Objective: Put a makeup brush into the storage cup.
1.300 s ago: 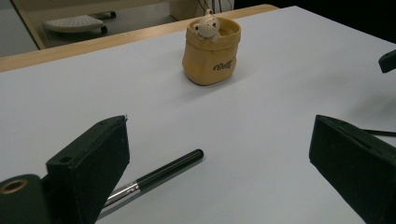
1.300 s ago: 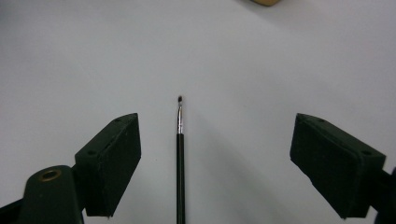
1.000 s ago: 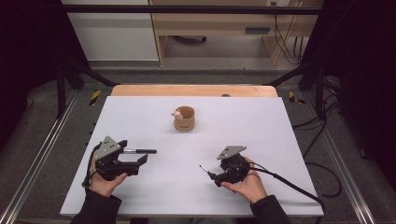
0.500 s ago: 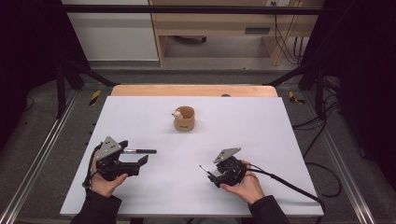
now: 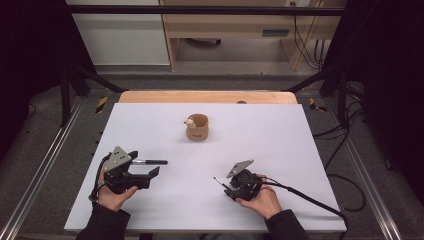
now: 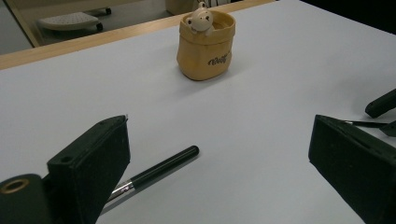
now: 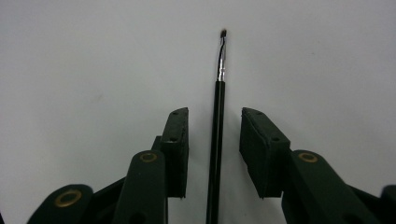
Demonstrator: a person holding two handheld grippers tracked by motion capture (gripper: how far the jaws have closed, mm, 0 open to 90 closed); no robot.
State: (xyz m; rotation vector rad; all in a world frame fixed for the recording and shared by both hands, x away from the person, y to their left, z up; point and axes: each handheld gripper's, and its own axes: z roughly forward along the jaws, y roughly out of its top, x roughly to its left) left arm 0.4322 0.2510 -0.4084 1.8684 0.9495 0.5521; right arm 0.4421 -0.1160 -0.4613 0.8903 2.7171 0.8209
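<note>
A thin black brush (image 7: 217, 140) with a silver ferrule and a fine tip lies on the white table (image 5: 280, 145). My right gripper (image 7: 215, 116) straddles its handle. The jaws have just been closing, and a small gap remains on each side of the handle. In the high view this gripper (image 5: 231, 186) sits near the front right, with the brush tip (image 5: 217, 179) poking out to its left. My left gripper (image 6: 219, 126) stands wide open at the front left (image 5: 147, 166). A thicker black brush (image 6: 159, 170) lies on the table just inside its left jaw, untouched.
A small tan cup (image 5: 198, 129) with a little white animal figure on its rim stands mid-table, farther back. It stands ahead of the left gripper (image 6: 205, 46). A wooden strip (image 5: 207, 96) borders the table's far edge. Cables trail from the right gripper.
The right gripper has shifted slightly leftward and nearer, over the thin brush. The left gripper and the cup have not moved.
</note>
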